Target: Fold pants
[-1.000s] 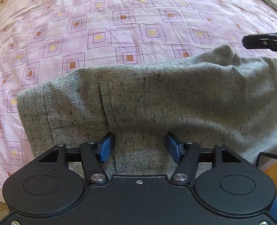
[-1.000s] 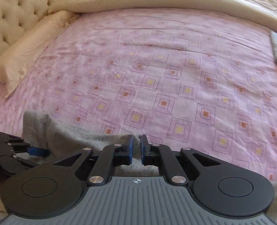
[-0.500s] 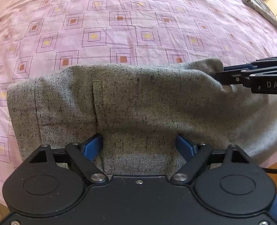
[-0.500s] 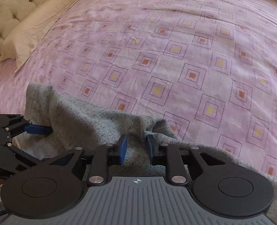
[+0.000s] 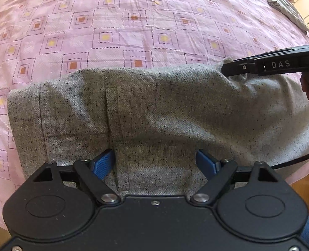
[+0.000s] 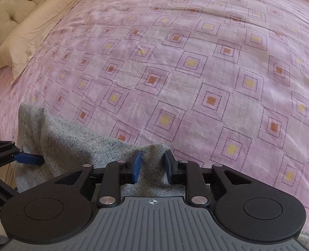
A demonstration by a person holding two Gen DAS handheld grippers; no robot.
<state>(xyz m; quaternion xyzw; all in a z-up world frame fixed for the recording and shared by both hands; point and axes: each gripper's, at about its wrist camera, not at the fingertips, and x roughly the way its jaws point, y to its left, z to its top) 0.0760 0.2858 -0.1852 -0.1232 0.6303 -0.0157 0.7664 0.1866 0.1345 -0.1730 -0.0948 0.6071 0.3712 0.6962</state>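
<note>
Grey speckled pants [image 5: 154, 108] lie folded along the near edge of the bed, a belt loop [image 5: 114, 129] running up their middle. My left gripper [image 5: 155, 163] hovers open just above the cloth, its blue pads wide apart and clear of it. In the left wrist view my right gripper [image 5: 225, 71] comes in from the right at a small raised peak on the pants' far edge. In the right wrist view my right gripper [image 6: 152, 165] is open, and that peak of the pants [image 6: 75, 142] stands loosely between the pads. A left fingertip [image 6: 28, 159] shows at the left.
A pink bedsheet [image 6: 196, 73] with square prints stretches away behind the pants. A beige pillow [image 6: 28, 37] and a tufted headboard [image 6: 5, 6] are at the far left. Another folded grey cloth [image 5: 284, 6] lies at the far right, and a black cable [image 5: 296, 161] hangs by the bed edge.
My right gripper came down to the pants' far edge and its jaws went from shut to apart. The left jaws spread wider. The raised fabric peak sank lower.
</note>
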